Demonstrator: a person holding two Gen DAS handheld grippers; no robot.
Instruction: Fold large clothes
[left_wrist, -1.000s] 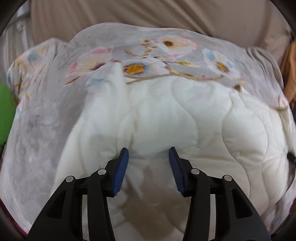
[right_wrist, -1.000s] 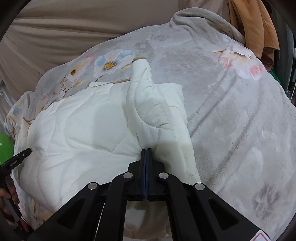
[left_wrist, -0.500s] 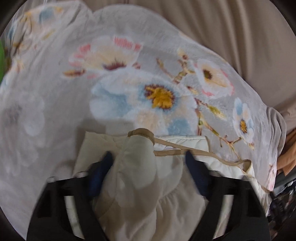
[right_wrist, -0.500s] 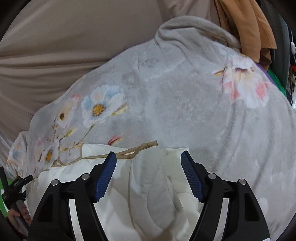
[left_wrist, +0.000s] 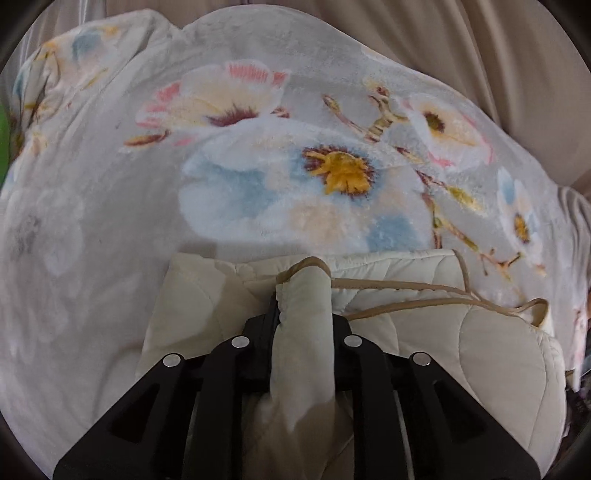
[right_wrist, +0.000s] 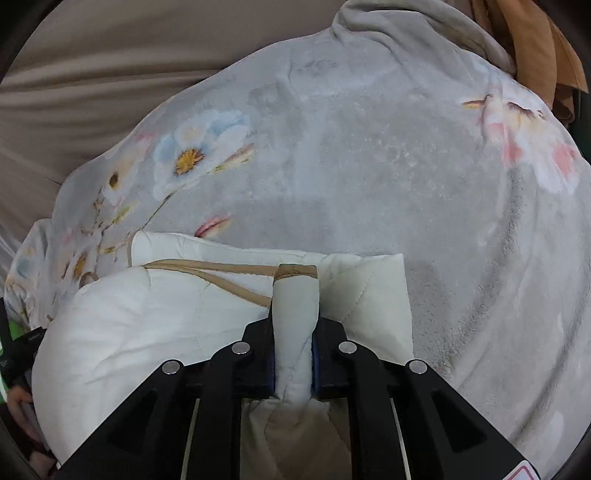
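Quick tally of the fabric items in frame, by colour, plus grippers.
Cream quilted garment: 1
Grey flowered blanket: 1
Beige sheet: 1
Orange cloth: 1
Grippers: 2, the left gripper and the right gripper, each closing on a fold of the garment
Total: 6

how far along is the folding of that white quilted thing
Partly done: the quilted garment already lies doubled on the floral blanket. In hand: left gripper and right gripper are closing on its tan-trimmed edge. Left: carrying that edge over, then flattening.
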